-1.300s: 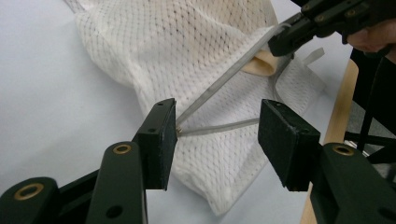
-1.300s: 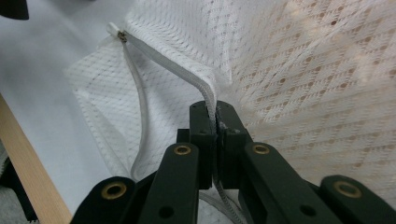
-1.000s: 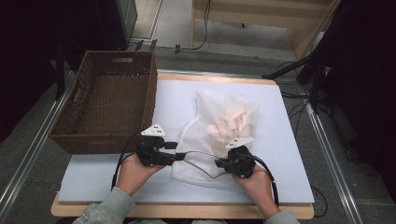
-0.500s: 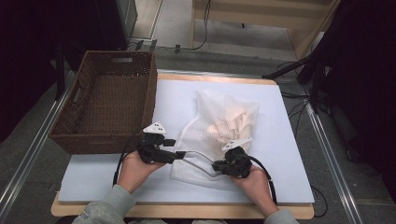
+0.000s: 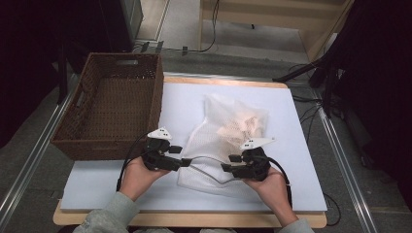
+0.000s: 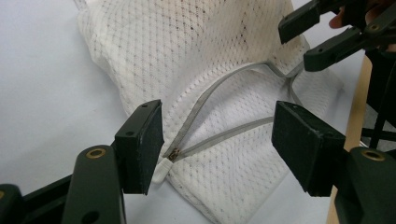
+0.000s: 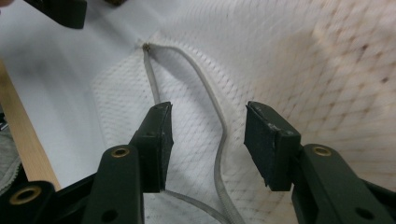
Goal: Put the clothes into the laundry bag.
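In the high view, a white mesh bag lies on the white table, with pale pieces inside its far half. Its near edge, with a grey zipper running across, lies between the two grippers. The left gripper points in from the left with its tips at the bag's near left corner. The right gripper points in from the right with its tips over the bag's near edge. A brown wicker basket stands at the table's left side, just behind the left gripper; nothing can be made out in it.

In the left gripper view, the left gripper has its jaws spread wide. The end of the zipper lies just beside the left-hand pad, and the two grey zipper lines run away between the jaws, untouched. The right gripper shows at the top right, over the far bend of the zipper.

In the right gripper view, the right gripper has just been opening. Its jaws stand apart with a zipper line lying loose between them, touching neither pad. The mesh bag spreads beyond.
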Available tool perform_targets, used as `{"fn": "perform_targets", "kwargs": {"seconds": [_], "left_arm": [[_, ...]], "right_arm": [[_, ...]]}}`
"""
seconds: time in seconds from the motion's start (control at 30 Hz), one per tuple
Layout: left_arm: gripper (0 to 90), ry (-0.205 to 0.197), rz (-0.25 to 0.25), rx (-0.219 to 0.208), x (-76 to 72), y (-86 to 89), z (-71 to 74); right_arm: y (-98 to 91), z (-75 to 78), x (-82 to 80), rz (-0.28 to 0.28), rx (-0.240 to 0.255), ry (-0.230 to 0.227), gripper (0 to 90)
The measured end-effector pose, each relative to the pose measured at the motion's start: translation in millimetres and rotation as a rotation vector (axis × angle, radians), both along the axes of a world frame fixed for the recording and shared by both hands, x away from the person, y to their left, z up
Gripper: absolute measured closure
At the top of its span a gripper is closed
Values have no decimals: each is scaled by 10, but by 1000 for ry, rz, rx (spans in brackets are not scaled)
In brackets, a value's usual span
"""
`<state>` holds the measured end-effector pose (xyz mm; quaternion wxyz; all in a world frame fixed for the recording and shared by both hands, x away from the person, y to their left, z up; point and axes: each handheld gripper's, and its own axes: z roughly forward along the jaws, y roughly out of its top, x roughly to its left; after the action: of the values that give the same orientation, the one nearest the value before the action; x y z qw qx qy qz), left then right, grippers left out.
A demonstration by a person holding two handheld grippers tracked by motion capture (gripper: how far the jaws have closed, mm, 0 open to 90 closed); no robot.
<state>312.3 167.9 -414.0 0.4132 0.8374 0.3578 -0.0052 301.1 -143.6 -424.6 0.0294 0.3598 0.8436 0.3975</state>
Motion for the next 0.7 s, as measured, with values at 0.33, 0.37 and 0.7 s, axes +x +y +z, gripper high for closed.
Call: {"fn": "perform_targets", "kwargs": {"seconds": [0.33,0.37,0.7], "left_arm": [[356,26,4,0,-29,61,-8],[356,28,6,2,-32,72,-6],[362,33,42,3,-118,191,-8]], "right_arm": [[55,57,54,20,4,-9,483],[70,62,53,19,-2,-5,481],[210,73,109,62,-4,-15,476]]}}
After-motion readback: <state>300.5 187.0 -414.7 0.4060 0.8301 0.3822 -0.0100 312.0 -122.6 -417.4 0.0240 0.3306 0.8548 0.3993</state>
